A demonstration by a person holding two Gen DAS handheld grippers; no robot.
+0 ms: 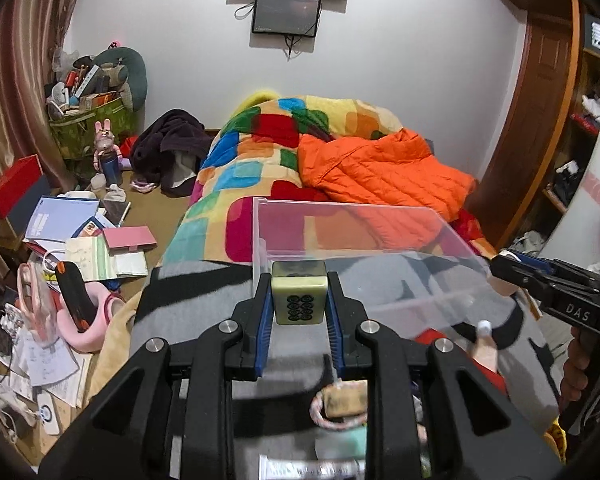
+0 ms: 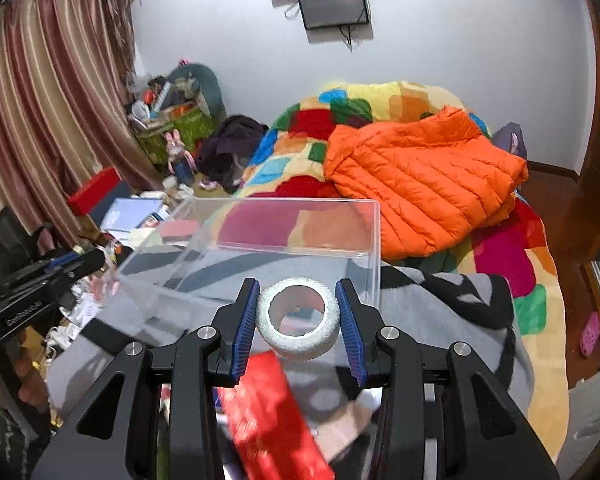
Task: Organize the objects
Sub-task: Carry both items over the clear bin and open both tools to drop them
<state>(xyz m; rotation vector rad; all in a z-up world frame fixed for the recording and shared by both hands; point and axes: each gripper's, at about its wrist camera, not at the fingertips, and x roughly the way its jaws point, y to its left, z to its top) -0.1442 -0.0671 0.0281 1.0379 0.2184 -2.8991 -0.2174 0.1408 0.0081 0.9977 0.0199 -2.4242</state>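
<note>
clear box (image 2: 260,240) open-topped, orange jacket (image 2: 428,184) behind

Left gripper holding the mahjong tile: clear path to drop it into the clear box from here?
Probably yes. The left gripper holds the mahjong tile right at the near wall of the clear box, whose top is open. Nothing sits between them; the right gripper is off at the box's far side.

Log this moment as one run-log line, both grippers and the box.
left hand-held gripper: shut on mahjong tile | right hand-held gripper: around white tape roll | clear box: on bed, ahead
</note>
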